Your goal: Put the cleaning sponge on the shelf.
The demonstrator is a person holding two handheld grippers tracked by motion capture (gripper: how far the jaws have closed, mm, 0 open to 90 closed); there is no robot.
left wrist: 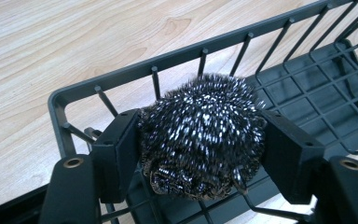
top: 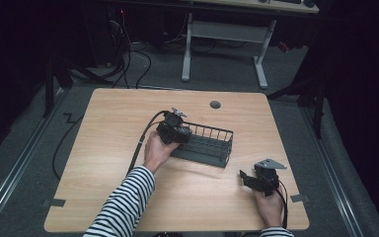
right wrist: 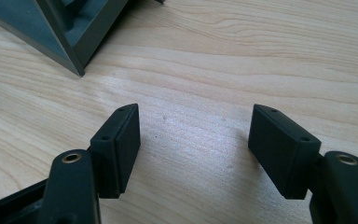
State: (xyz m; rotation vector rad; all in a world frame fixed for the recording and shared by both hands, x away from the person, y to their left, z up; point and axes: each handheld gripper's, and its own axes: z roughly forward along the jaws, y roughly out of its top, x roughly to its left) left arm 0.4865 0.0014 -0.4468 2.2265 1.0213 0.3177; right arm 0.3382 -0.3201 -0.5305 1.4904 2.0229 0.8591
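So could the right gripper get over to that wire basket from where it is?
Probably yes. The right gripper sits open on bare table, with nothing between it and the wire basket. The left gripper with the steel scrubber is at the basket's far end.

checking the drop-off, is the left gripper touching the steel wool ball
Touching: in the left gripper view both pads sit flush against the steel wool ball, over the wire basket.

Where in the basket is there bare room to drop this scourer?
The basket floor is bare from the scourer toward the far end. It is crowded at the near corner, where the left hand-held gripper has the scourer between its jaws beside the rim bars.
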